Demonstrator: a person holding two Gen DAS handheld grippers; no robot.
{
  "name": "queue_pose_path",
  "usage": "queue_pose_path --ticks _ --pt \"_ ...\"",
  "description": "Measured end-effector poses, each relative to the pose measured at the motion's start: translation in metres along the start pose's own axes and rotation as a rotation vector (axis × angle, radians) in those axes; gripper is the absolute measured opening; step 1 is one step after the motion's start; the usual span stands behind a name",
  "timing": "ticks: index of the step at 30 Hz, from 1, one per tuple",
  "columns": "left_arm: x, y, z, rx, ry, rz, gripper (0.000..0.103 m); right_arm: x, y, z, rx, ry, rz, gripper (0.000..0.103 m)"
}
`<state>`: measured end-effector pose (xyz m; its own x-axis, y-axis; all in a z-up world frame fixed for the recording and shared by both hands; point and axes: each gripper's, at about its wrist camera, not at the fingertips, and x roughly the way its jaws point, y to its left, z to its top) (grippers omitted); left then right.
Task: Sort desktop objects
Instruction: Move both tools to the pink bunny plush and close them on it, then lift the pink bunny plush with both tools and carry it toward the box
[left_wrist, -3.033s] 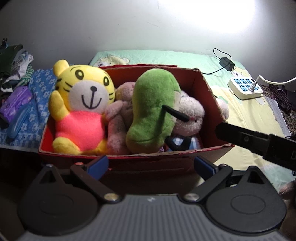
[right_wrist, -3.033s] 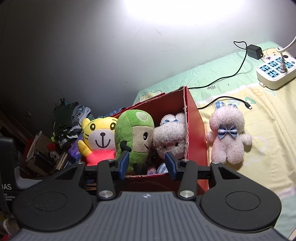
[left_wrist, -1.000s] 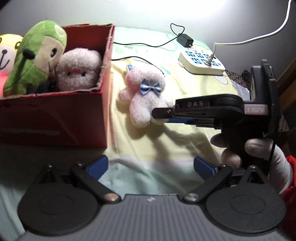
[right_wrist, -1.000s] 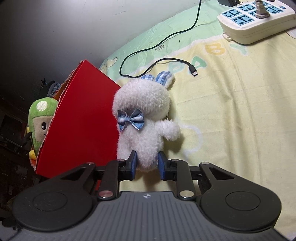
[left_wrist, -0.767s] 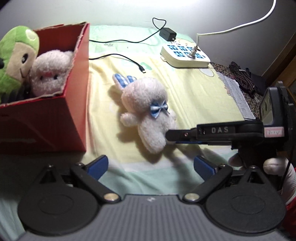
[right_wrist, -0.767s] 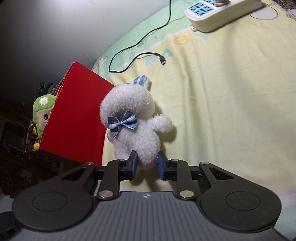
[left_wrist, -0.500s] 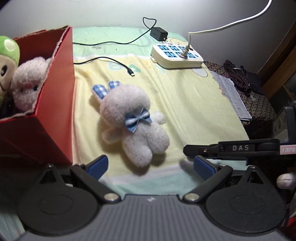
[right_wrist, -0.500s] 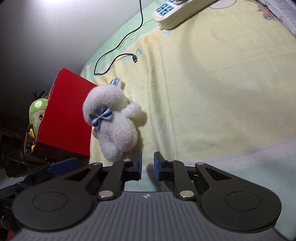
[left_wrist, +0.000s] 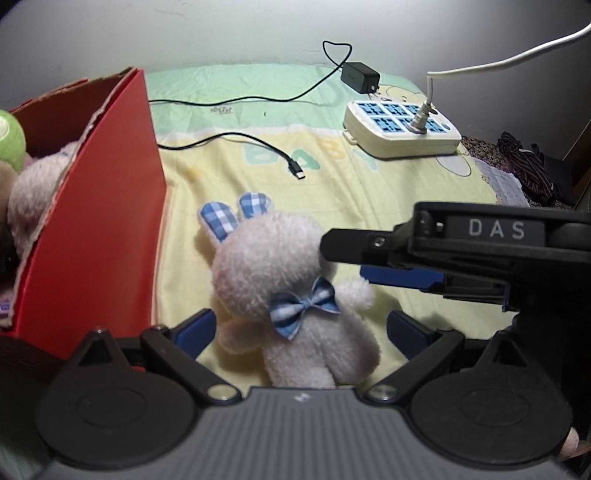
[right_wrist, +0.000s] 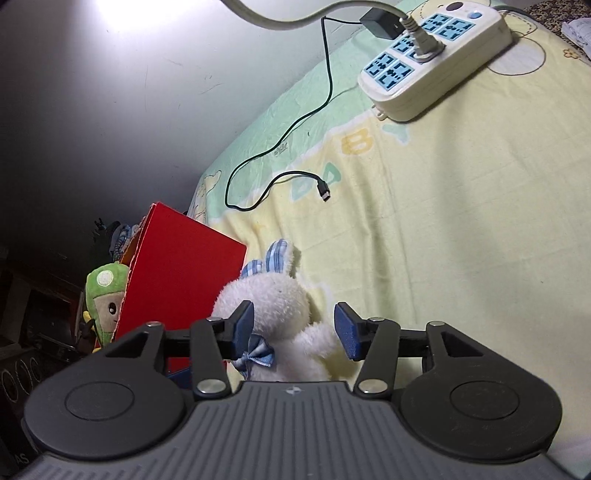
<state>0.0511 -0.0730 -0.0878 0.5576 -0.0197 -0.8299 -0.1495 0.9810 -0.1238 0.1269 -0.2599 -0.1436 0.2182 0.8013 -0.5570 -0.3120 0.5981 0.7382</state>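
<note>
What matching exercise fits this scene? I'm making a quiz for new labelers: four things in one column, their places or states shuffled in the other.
Things:
1. white bunny plush
2. green plush
3. black charger cable end
4. power strip

Places or states:
A. has a white plug pushed into it
B. lies loose on the yellow blanket, connected to nothing
C. sits inside the red box
D. lies on the blanket beside the red box, wearing a blue bow

Pairs: 1-D, 2-C, 3-B, 4-A
</note>
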Motion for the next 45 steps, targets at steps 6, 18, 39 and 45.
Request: queue_pose_path --ticks 6,18,39,45 --pt "0.014 0.014 0.006 -0.037 0.025 -0.029 0.098 0.019 0.003 0.003 0.009 0.041 0.040 0.061" --pt "0.021 0.018 0.005 -0.024 0.045 -0.120 0.099 0.025 -0.007 -0.003 0.057 0.156 0.156 0.049" --pt "-0.033 -0.034 -0.037 0.129 0.041 -0.274 0.098 -0.065 -0.012 -0.061 0.159 0.080 0.112 0.042" --pt "-0.060 -0.033 -0.038 0.138 -0.018 -0.297 0.098 -0.086 0.004 -0.072 0.124 0.015 0.129 0.042"
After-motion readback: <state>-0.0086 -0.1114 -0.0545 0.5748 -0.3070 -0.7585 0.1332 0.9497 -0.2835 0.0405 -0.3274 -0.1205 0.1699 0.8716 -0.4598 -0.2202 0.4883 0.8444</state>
